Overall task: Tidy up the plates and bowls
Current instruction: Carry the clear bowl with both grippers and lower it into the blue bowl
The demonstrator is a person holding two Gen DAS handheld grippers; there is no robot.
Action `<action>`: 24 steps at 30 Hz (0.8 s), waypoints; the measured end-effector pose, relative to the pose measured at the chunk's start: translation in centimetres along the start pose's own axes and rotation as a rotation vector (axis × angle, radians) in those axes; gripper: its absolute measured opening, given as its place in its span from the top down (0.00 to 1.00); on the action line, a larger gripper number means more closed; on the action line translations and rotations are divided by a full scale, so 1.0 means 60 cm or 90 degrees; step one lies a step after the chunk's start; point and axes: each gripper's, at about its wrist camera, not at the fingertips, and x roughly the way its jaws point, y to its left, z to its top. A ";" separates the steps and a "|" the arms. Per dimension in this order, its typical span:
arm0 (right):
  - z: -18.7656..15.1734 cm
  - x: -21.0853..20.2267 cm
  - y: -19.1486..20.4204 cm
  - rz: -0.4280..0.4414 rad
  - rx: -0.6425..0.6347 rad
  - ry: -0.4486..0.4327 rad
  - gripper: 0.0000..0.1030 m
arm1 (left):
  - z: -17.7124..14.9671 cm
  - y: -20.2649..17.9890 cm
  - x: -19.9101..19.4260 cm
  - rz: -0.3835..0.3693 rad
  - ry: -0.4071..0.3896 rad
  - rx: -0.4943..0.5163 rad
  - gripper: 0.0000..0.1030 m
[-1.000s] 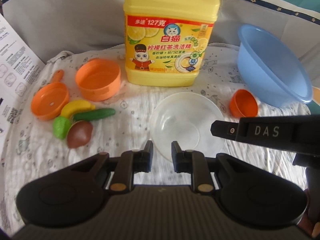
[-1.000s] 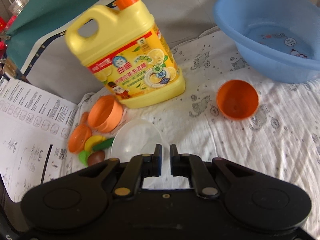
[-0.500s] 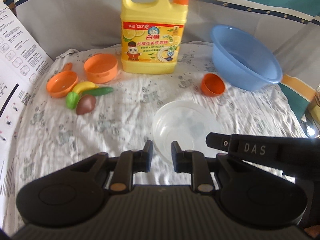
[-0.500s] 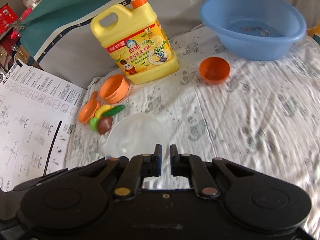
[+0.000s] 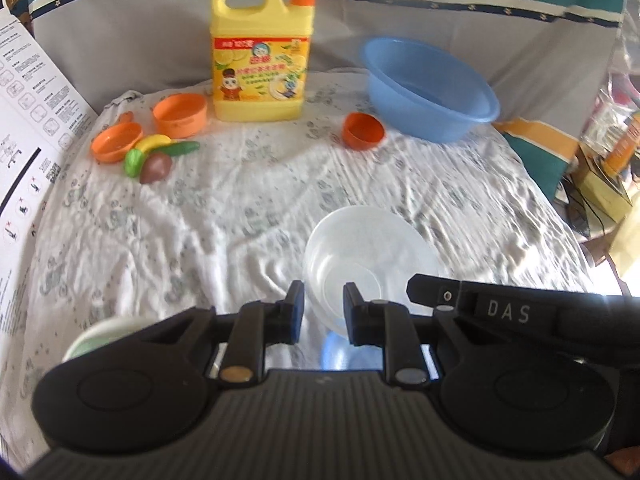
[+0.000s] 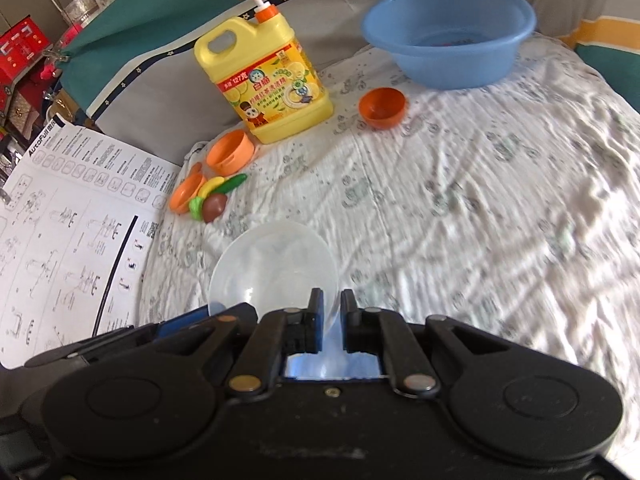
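Carrying clear bowl (image 6: pixel 276 268) lower centre – right gripper (image 6: pixel 331 312) pinching its rim, left gripper (image 5: pixel 323 312) narrow, empty – orange bowls (image 5: pixel 180 114) upper left not sorted yet.

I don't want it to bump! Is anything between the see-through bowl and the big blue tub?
Mostly bare cloth. Only the small orange bowl sits just before the blue tub, a bit left of the straight way. The right tongs hold the clear bowl.
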 end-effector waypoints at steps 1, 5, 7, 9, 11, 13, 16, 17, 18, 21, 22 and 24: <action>-0.007 -0.005 -0.004 -0.001 0.000 0.000 0.90 | -0.008 -0.005 -0.003 -0.002 0.002 0.002 0.80; -0.029 -0.020 -0.016 -0.009 -0.004 0.006 0.90 | -0.034 -0.019 -0.006 -0.008 0.013 0.009 0.79; -0.038 -0.024 -0.021 -0.010 -0.004 0.011 0.89 | -0.044 -0.023 -0.007 -0.010 0.018 0.009 0.78; -0.046 -0.027 -0.024 -0.011 -0.005 0.015 0.89 | -0.051 -0.026 -0.008 -0.012 0.021 0.010 0.78; -0.053 -0.032 -0.026 -0.012 -0.008 0.017 0.89 | -0.057 -0.027 -0.008 -0.014 0.023 0.011 0.77; -0.058 -0.035 -0.027 -0.012 -0.008 0.018 0.89 | -0.060 -0.028 -0.008 -0.014 0.026 0.012 0.77; -0.061 -0.036 -0.031 -0.011 -0.005 0.021 0.89 | -0.062 -0.030 -0.004 -0.015 0.030 0.014 0.77; -0.061 -0.037 -0.031 -0.012 -0.003 0.022 0.89 | -0.063 -0.031 -0.003 -0.016 0.032 0.014 0.77; -0.062 -0.037 -0.033 -0.013 -0.002 0.023 0.89 | -0.063 -0.031 -0.001 -0.017 0.033 0.014 0.77; -0.065 -0.038 -0.036 -0.015 0.000 0.025 0.89 | -0.065 -0.035 0.004 -0.019 0.038 0.016 0.77; -0.066 -0.038 -0.037 -0.016 0.000 0.026 0.89 | -0.066 -0.036 0.005 -0.020 0.040 0.017 0.77; -0.069 -0.039 -0.039 -0.018 0.001 0.027 0.89 | -0.068 -0.037 0.010 -0.022 0.045 0.019 0.77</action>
